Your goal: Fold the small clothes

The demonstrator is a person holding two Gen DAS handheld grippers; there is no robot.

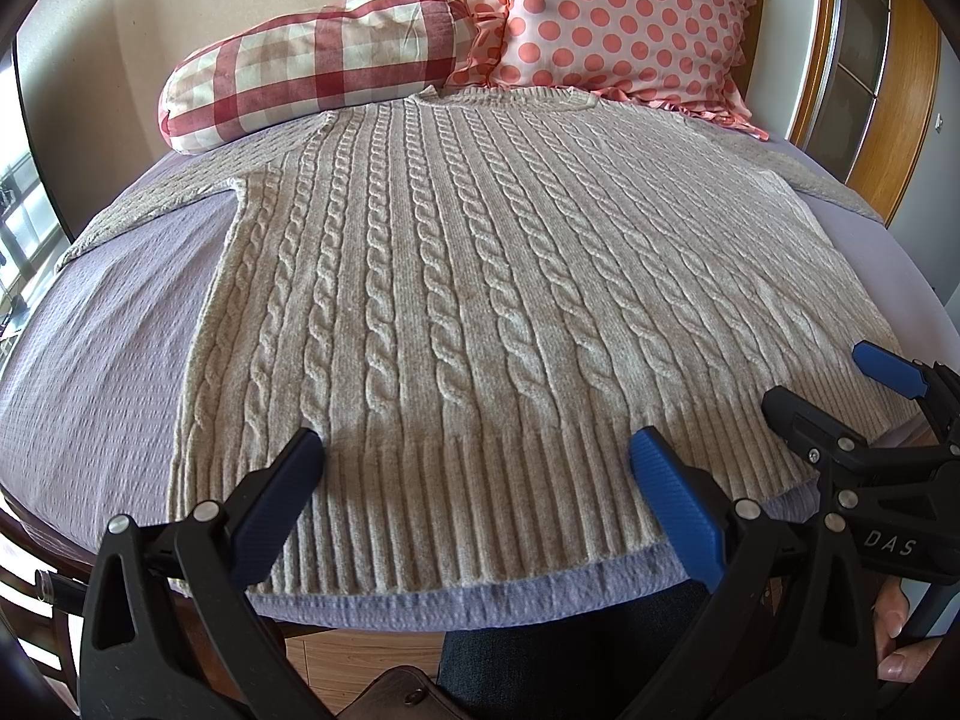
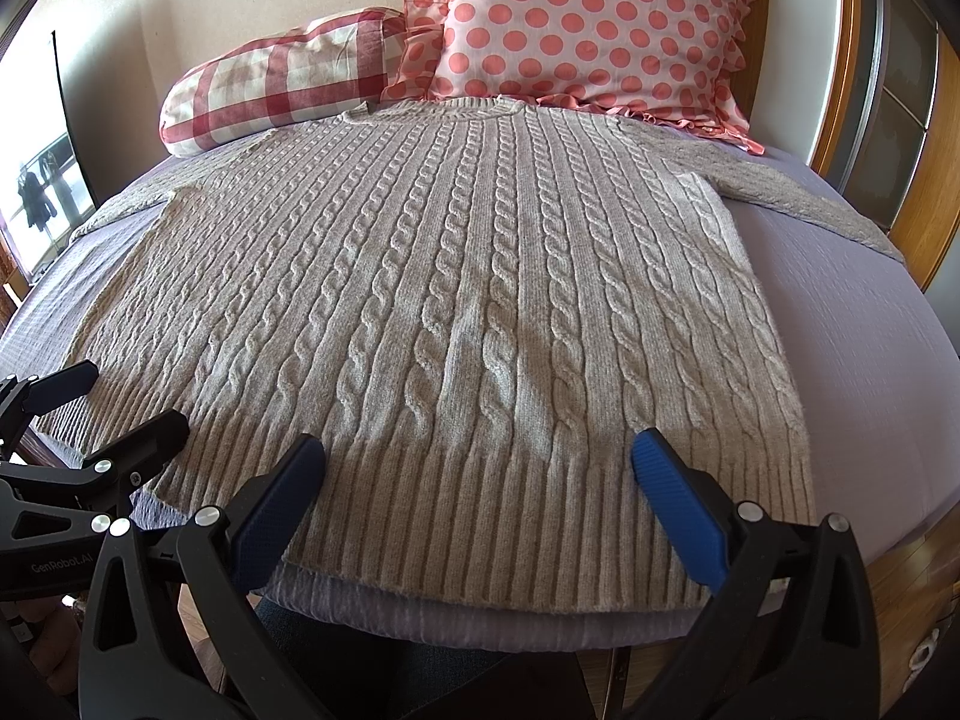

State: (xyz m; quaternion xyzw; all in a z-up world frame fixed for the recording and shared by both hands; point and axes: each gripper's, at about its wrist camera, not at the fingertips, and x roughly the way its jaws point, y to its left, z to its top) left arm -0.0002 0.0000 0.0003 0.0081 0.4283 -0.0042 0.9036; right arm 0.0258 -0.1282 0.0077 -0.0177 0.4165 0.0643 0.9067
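Sweater, beige cable-knit wool (image 1: 480,276), lying flat, front up, on lavender-sheeted bed (image 1: 108,330), hem nearest, sleeves spreading sideways. Likely handling: soft, floppy, fairly thick, stretching under pull, best taken at ribbed hem corners. Left hand-held gripper (image 1: 477,456) and right hand-held gripper (image 2: 479,456) are hovering spread over hem, pinching nothing.

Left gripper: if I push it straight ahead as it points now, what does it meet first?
Most likely the ribbed hem of the grey cable-knit sweater, lying flat on the lilac bedspread. The open left gripper already frames it, though its height above the knit is unclear.
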